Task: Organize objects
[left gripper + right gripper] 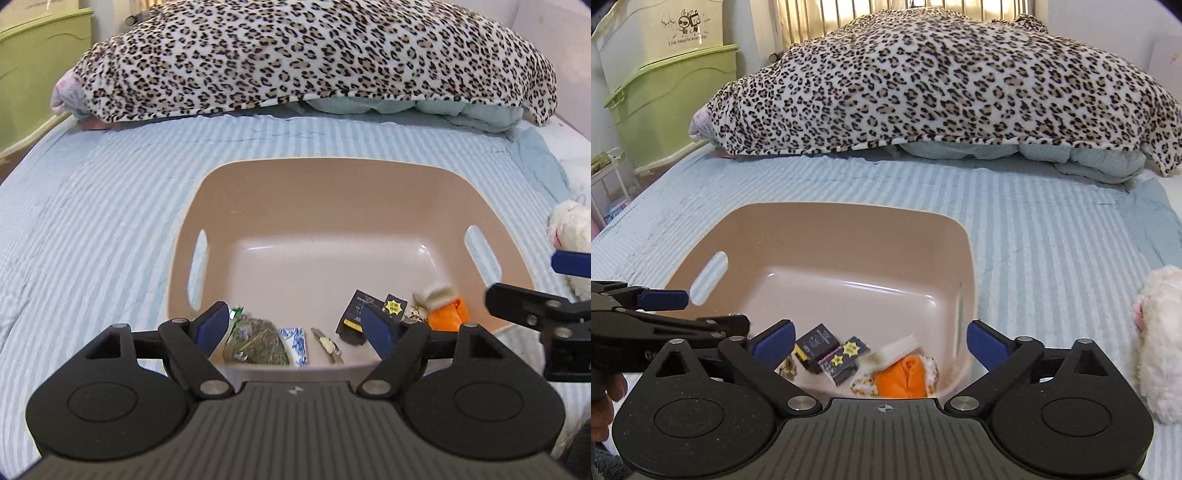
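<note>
- Beige plastic is what I am looking down into: the bin is sitting on the striped blue bedspread, with the collected items bunched in its near end.
- I am holding the right gripper spread wide with nothing between its pads, hovering over the bin's near right corner, above the orange-and-white cloth item and two small dark boxes.
- I am keeping the left gripper open and empty too, over a green packet and a blue-and-white card.
- I am eyeing the white plush toy as the likely next pick; it is lying on the bedspread well to the right, outside the bin.
- I am expecting it to be light, soft and squashy (fur slips under smooth pads), so I am planning to pinch deep across its body rather than grab loose pile.
- I am wary of the bedding bunching underneath.
</note>
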`<state>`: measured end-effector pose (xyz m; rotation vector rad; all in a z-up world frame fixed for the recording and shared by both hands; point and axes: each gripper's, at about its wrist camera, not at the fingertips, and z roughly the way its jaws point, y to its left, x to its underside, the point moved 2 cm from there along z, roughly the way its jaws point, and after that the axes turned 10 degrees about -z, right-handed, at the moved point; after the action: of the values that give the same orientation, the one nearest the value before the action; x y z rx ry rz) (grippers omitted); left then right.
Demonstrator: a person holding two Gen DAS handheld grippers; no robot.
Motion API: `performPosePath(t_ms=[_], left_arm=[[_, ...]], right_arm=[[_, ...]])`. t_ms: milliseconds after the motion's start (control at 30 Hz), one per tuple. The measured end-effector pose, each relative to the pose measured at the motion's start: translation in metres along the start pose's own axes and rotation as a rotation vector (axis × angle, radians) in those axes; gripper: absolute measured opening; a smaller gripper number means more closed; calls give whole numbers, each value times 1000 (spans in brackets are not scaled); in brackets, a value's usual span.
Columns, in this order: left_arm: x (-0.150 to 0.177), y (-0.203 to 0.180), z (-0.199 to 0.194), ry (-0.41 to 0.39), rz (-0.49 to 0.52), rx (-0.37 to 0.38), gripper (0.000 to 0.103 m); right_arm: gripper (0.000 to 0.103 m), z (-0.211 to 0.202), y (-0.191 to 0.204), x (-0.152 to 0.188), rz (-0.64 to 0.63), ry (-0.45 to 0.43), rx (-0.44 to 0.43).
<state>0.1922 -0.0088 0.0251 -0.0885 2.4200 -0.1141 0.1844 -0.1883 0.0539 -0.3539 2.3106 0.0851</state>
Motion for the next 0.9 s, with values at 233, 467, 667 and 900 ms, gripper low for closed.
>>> performPosePath(t_ms=[233,467,667,900], left_arm=[[16,6,-28,-25,-28,-11,79],[33,7,-58,-40,-15,8,79],[49,5,-83,-70,5,11,80],[66,7,-105,-86,-11,34,80]], right_arm=[[103,-36,2,15,10,-10,14],[103,-67,9,33,3,-14,15],[103,-88,14,46,20,-18,-2],[103,-109,25,59,24,-29,-26]])
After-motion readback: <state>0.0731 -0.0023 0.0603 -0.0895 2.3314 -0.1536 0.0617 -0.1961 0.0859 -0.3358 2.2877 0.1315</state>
